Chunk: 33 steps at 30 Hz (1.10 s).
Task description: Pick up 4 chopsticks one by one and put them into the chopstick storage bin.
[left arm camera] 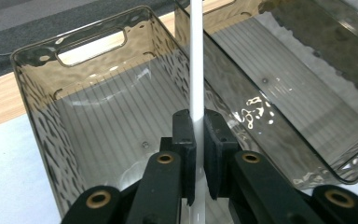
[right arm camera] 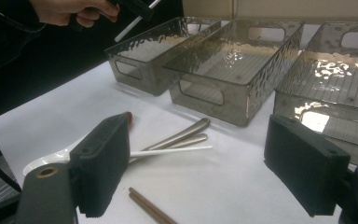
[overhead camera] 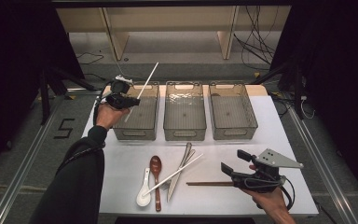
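Observation:
My left gripper point(overhead camera: 129, 101) is shut on a white chopstick point(overhead camera: 142, 91), which slants over the left smoky-clear bin point(overhead camera: 135, 133). In the left gripper view the pads pinch the chopstick point(left arm camera: 196, 70) upright above that bin's ribbed floor point(left arm camera: 102, 126). My right gripper point(overhead camera: 230, 161) hovers open and holds nothing near the table's front right. Its view shows a second white chopstick point(right arm camera: 172, 150), a brown chopstick point(right arm camera: 149, 210), metal cutlery point(right arm camera: 182, 135) and a white spoon point(right arm camera: 46, 161) lying on the white table.
Three bins stand in a row at the back; the middle bin point(overhead camera: 184, 133) and the right bin point(overhead camera: 235, 132) look bare. A brown wooden spoon point(overhead camera: 156, 177) lies beside the white spoon point(overhead camera: 144, 189). The table's front edge is close to my right hand.

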Available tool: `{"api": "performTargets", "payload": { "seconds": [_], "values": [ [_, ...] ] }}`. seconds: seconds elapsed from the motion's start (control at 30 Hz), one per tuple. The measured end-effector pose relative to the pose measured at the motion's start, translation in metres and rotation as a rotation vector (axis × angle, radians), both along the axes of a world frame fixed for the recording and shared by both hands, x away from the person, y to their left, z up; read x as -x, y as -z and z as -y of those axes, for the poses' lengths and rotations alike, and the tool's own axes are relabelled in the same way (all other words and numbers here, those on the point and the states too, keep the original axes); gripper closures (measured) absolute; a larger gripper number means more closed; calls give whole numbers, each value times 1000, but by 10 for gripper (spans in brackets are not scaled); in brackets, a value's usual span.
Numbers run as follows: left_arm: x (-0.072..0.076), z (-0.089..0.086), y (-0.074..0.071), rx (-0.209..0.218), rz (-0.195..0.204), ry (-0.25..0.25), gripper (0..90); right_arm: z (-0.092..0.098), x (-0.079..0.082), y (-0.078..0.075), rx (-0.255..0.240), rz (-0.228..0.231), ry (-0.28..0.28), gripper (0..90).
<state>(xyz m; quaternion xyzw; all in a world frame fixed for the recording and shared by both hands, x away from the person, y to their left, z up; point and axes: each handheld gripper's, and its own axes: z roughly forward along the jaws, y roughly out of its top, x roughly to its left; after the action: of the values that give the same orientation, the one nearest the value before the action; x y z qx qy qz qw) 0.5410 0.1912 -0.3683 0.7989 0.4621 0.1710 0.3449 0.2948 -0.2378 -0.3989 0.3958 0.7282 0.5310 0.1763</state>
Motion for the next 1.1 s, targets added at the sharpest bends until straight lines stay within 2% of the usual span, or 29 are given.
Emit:
{"api": "performTargets", "payload": {
  "seconds": [0.3,0.8,1.1],
  "values": [
    [-3,-4,5,-27,2,-4,838,0,0,0,-2,1,-1,232],
    [-4,-9,23,-67,-27,-26,837,-1,0,0,0,0,-5,232],
    [-5,-15,33,-87,-44,-57,834,-2,1,0,2,-2,-7,233]
  ]
}}
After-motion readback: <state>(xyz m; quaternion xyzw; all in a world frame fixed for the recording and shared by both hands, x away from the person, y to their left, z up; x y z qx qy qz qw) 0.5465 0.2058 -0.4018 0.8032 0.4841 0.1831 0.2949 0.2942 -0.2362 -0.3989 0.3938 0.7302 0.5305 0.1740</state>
